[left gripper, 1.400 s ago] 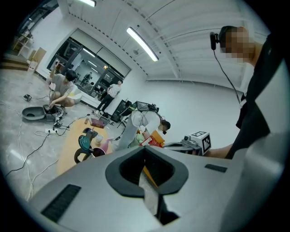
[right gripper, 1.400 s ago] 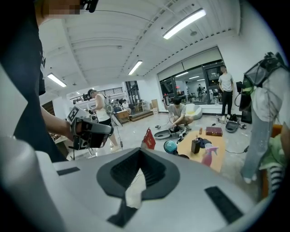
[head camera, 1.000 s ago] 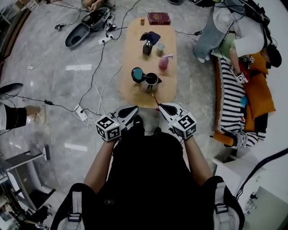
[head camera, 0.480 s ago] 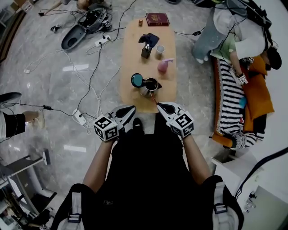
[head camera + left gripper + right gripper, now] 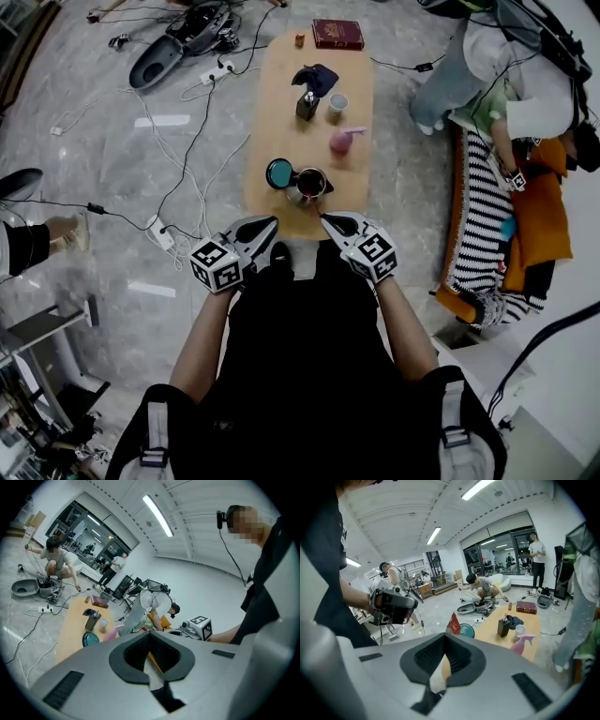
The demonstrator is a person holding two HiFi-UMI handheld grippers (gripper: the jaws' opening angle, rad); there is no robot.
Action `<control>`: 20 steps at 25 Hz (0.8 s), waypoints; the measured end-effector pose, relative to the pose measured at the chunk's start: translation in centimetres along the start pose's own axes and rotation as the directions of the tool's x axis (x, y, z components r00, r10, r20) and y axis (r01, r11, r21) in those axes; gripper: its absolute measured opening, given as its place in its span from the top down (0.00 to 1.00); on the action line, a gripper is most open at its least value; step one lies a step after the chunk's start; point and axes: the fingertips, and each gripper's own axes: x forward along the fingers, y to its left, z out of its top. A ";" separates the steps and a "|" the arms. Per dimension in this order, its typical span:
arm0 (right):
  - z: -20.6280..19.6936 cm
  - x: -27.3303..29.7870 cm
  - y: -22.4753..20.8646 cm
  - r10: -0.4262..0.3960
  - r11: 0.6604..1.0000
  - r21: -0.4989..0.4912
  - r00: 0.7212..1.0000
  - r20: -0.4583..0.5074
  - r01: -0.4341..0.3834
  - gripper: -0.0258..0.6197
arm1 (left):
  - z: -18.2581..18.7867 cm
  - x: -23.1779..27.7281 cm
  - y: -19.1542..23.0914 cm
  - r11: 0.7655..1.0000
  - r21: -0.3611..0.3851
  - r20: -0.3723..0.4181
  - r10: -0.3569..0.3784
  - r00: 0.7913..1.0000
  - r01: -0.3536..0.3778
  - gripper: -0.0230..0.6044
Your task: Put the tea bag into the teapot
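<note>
Right gripper view shows the right gripper point(image 5: 444, 640) pinched shut on a red tea bag point(image 5: 453, 624) poking past its tips. The open teapot point(image 5: 309, 184) sits just ahead. Released early, the bag would likely land on the table point(image 5: 281, 103). The left gripper point(image 5: 267, 225) is closed and empty.

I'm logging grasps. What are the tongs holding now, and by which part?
The right tongs pinch the red tea bag by its near end; the left tongs hold nothing.

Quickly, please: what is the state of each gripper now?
The left gripper is closed and holds nothing.
The right gripper is closed on the tea bag.
</note>
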 end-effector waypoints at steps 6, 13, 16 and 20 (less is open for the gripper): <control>-1.7 1.3 -2.9 0.047 0.999 0.023 0.997 -0.065 -0.045 0.95 | 0.2 2.3 0.6 0.998 -0.057 0.015 0.036 0.999 -0.035 0.95; -4.3 4.0 -5.9 0.086 0.996 0.012 0.986 -0.145 -0.085 0.95 | -1.0 4.1 1.0 0.994 -0.092 -0.009 0.065 0.998 -0.066 0.95; -5.7 5.5 -6.8 0.090 0.996 0.010 0.979 -0.185 -0.090 0.95 | -1.7 3.9 1.3 0.990 -0.110 -0.021 0.086 0.996 -0.088 0.95; -7.2 7.8 -8.5 0.089 0.996 0.032 0.970 -0.226 -0.084 0.95 | -2.5 3.7 2.2 0.985 -0.129 -0.035 0.112 0.993 -0.116 0.95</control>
